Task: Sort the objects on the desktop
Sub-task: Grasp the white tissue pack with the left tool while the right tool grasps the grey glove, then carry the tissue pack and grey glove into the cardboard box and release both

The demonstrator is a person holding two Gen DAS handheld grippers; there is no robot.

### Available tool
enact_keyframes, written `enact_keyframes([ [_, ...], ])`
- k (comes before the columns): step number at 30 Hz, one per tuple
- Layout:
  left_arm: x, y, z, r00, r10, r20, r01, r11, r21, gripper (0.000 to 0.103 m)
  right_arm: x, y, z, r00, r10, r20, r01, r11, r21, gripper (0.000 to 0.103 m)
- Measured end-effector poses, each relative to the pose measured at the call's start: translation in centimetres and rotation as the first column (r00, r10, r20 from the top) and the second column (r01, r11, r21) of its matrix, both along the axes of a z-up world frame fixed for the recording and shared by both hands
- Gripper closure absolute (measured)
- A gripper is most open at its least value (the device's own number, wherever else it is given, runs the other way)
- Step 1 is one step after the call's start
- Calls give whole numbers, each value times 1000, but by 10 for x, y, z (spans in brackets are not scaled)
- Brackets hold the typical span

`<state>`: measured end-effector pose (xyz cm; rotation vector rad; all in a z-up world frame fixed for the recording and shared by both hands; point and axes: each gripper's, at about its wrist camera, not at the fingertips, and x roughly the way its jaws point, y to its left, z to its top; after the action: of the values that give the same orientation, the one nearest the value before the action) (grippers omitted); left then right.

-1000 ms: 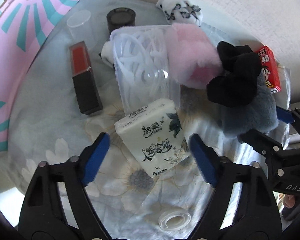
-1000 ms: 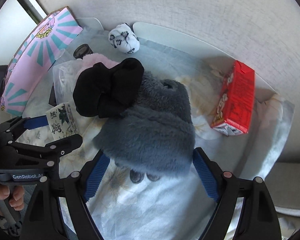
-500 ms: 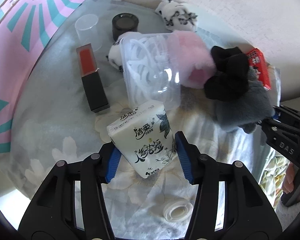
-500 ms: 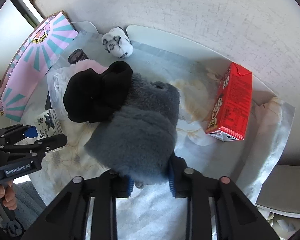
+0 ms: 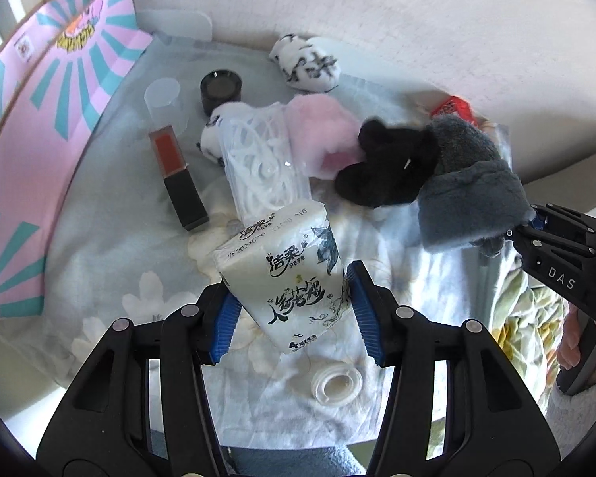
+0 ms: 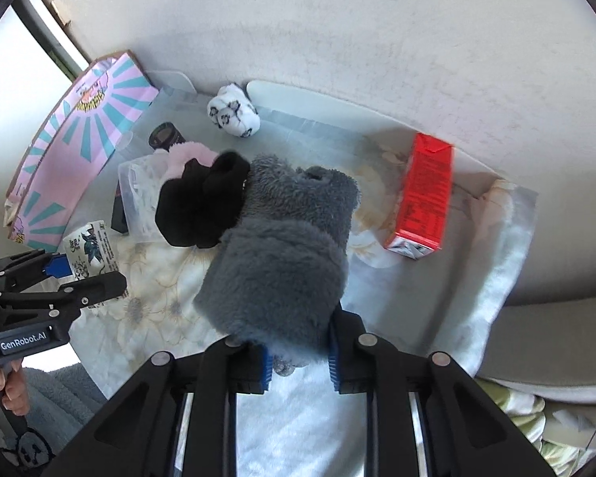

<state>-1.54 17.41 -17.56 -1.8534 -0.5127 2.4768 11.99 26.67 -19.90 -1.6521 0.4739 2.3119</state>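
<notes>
1. Both grippers have something clamped right now. The left gripper [image 5: 292, 310] has its blue pads pressed on the sides of a tissue pack [image 5: 288, 274] – held tilted, above the floral cloth [image 5: 99, 238].
2. The right gripper [image 6: 300, 363] has just been closing, jaws nearly together, pinching the near end of a grey fluffy slipper [image 6: 282, 254].
3. A black plush item [image 6: 202, 202] lies against the slipper's far end, red carton [image 6: 423, 194] stands off to the right.

A floral cloth [image 5: 99, 278] covered the surface. On it lay 1 tape roll [image 5: 336, 385], 1 black-and-red box [image 5: 177, 177], 1 clear cup [image 5: 166, 103], 1 dark jar [image 5: 220, 89], 1 red carton [image 6: 423, 198] and 1 patterned sock ball [image 6: 234, 114].
</notes>
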Motion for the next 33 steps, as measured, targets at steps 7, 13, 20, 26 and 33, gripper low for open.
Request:
enact_keyframes([
  [7,8,-14,27,997,-61,-41,61,998,3,55,-5,-10,22,999,-53,-7,53,998,41,83],
  [13,8,-25,64,988,-109,-112,109,994,-10,55,-2,-14,55,997,-71,-22,72,995,67,83],
  [20,3,-51,101,975,-152,-163,146,988,-48,54,-22,-29,90,998,-50,-39,54,992,112,83],
  [26,1,-85,127,969,-157,-191,143,986,-86,54,-51,-41,115,998,-12,-60,19,992,123,83],
  [33,-1,-134,147,972,-120,-202,102,990,-101,54,-98,-61,134,997,40,-70,-31,992,126,83],
])
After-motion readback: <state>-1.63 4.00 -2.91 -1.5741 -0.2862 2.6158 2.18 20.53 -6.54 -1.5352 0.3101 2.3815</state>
